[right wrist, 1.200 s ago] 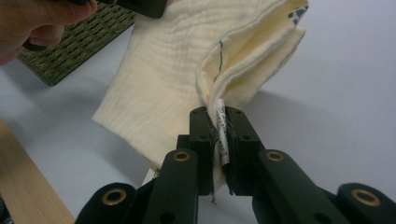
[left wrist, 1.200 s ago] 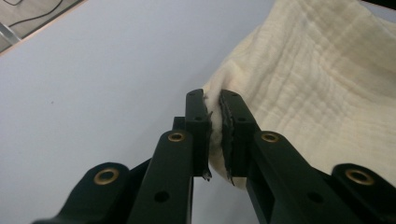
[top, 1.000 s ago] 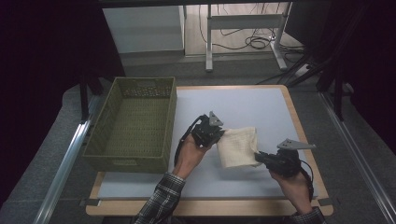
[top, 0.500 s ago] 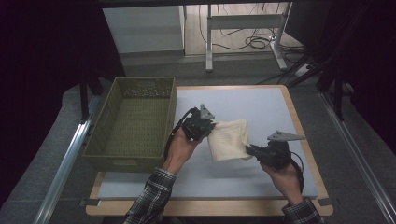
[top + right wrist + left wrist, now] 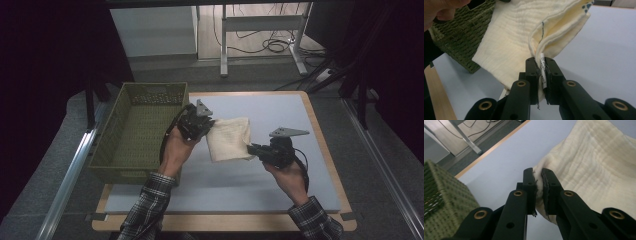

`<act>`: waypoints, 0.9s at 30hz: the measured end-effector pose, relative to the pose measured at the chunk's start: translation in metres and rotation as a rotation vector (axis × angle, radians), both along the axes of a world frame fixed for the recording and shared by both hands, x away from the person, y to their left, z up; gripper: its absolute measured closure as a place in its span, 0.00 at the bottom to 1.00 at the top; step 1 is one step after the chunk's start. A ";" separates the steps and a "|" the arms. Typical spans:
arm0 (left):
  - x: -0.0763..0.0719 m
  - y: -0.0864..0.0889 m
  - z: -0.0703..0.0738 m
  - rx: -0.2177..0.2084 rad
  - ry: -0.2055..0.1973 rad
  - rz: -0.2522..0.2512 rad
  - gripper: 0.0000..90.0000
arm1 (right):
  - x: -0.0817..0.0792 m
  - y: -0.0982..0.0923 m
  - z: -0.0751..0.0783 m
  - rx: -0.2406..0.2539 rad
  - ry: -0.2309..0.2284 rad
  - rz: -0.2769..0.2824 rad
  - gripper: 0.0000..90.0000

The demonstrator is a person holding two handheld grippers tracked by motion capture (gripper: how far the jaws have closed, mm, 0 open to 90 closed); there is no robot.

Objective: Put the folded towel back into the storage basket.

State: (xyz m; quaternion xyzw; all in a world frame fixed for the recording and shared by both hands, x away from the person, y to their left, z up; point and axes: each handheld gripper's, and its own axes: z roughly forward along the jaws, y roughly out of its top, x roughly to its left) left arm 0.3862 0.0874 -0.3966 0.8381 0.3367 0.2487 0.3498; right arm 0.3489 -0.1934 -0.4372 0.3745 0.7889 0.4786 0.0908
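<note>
Gripping the folded cream cloth [image 5: 230, 140] at two corners: left gripper [image 5: 204, 126] pinched on its upper left corner just right of the green woven basket [image 5: 135, 131], right gripper [image 5: 256, 149] pinched on its lower right corner, white label [image 5: 543, 72] caught between the pads. Hanging near the middle of the high view, over the pale blue table top [image 5: 280, 110], cloth stretched between both grippers. Jaws nearly closed on each, only fabric between.

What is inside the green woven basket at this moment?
The green woven basket looks empty: its woven floor shows bare in the high view. The near right corner is hidden behind the left gripper and hand, which hold the cream cloth beside it.
</note>
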 end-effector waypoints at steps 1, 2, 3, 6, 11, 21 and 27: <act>0.000 0.003 0.001 0.001 -0.001 0.006 0.91 | 0.002 0.003 0.001 -0.001 -0.002 0.002 0.92; 0.001 0.007 0.002 0.003 -0.001 0.013 0.91 | 0.003 0.006 0.003 0.003 -0.001 0.005 0.92; 0.001 0.010 0.003 0.002 -0.002 0.019 0.91 | 0.005 0.008 0.004 0.005 -0.001 0.004 0.92; 0.002 0.020 0.006 0.010 -0.006 0.034 0.91 | 0.011 0.016 0.007 0.019 0.005 0.009 0.92; 0.004 0.034 0.012 0.022 -0.019 0.066 0.91 | 0.018 0.034 0.014 0.023 0.002 0.022 0.92; 0.006 0.066 0.021 0.032 -0.041 0.124 0.91 | 0.033 0.067 0.024 0.032 0.009 0.049 0.92; 0.006 0.078 0.030 0.055 -0.055 0.151 0.91 | 0.039 0.082 0.032 0.043 0.024 0.057 0.92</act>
